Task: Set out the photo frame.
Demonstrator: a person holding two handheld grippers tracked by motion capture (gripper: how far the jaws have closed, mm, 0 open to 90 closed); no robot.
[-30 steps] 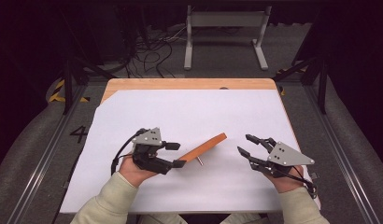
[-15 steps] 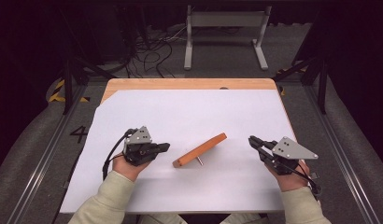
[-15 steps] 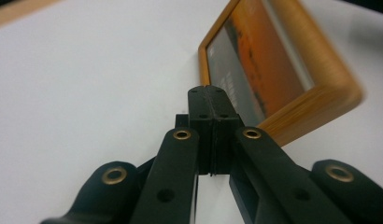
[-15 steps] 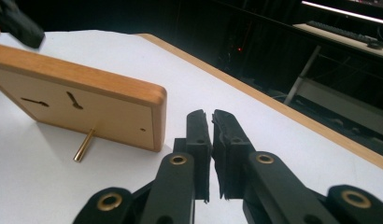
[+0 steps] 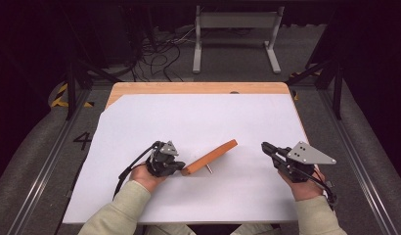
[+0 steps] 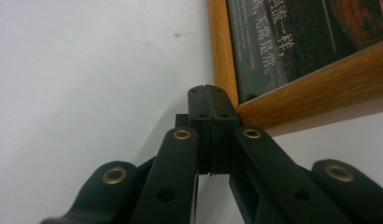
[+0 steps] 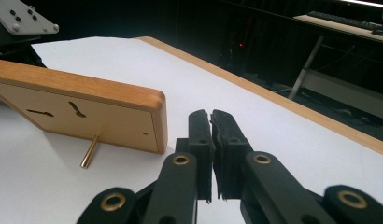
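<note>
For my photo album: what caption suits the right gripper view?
Closed right gripper beside a wooden picture frame propped on its brass peg.

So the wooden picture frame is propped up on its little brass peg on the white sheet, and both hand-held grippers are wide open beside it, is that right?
Not quite. The wooden picture frame does stand propped on its brass peg on the white sheet, but each gripper view shows its jaws shut with nothing between them: the left hand-held gripper at the frame's corner, the right hand-held gripper beside it.
</note>
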